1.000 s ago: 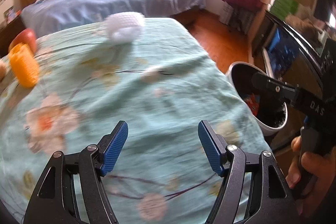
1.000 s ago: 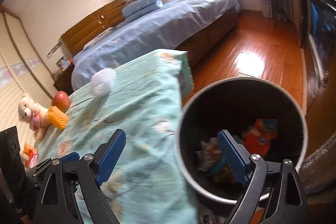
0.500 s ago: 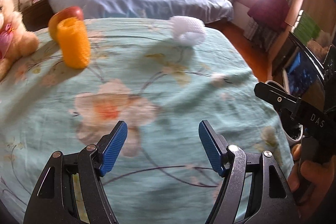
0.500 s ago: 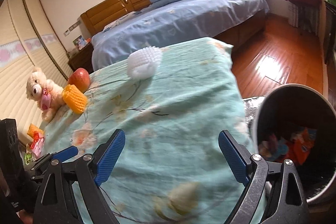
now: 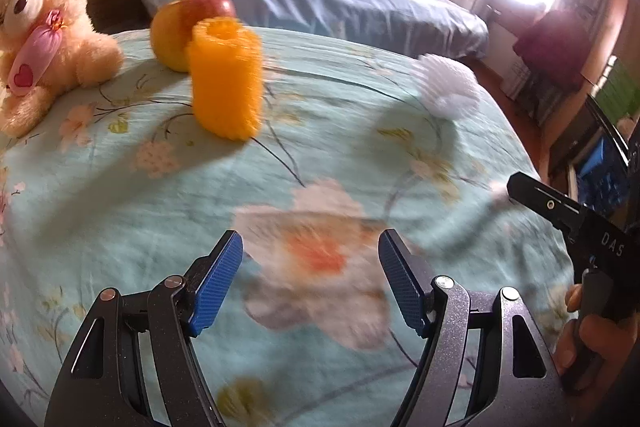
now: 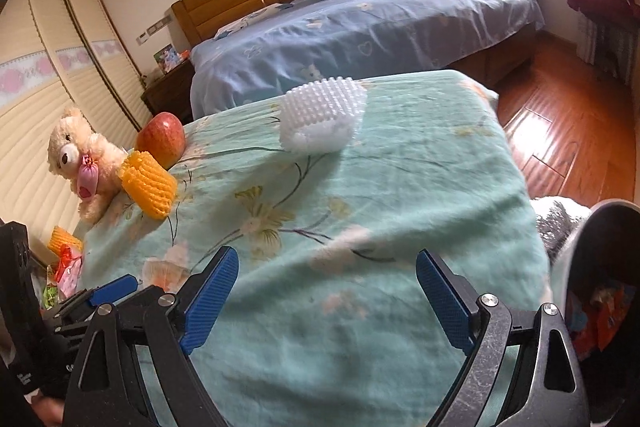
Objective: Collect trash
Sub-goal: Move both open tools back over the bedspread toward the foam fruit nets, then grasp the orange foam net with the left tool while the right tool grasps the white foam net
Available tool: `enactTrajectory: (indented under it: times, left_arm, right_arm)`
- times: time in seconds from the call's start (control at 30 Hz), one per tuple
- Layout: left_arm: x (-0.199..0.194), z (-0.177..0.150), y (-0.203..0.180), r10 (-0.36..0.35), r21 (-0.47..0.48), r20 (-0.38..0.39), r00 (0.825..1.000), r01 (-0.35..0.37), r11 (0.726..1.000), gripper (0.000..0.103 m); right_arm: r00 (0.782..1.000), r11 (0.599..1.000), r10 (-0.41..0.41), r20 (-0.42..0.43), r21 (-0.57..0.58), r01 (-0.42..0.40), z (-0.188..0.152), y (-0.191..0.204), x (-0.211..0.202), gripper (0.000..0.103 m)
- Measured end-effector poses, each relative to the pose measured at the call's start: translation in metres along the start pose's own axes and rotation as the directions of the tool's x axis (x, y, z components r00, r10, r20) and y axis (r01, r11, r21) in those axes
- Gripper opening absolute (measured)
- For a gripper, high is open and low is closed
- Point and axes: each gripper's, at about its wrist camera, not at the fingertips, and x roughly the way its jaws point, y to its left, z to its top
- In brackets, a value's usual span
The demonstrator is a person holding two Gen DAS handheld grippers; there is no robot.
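Hovering over the floral bedspread point(image 5: 120, 211), your left tool point(image 5: 310, 283) and right tool point(image 6: 326, 291) both stand apart with nothing between their pads. You have the orange foam net point(image 5: 226, 83) upright near the bed's far left corner, touching the apple point(image 5: 180, 27); the white foam net point(image 6: 322, 115) lies at the far edge.

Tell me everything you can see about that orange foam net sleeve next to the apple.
The orange foam net sleeve is a short hollow tube of soft-looking, ribbed foam mesh, bright orange, open at the end that shows. It lies tilted on the floral teal bedspread, right in front of the apple and close to the teddy bear; whether it touches either cannot be told. Neither pair of tongs holds it.
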Motion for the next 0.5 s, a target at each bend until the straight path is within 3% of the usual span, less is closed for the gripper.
enactTrajectory:
  times: [0.5]
  left_arm:
    - [0.039,0.053,0.033,0.085,-0.067,0.015,0.996,-0.084,0.994,0.072]
  right_arm:
    - [1.0,1.0,0.001,-0.004,-0.029,-0.001,0.05,0.002,0.056,0.092]
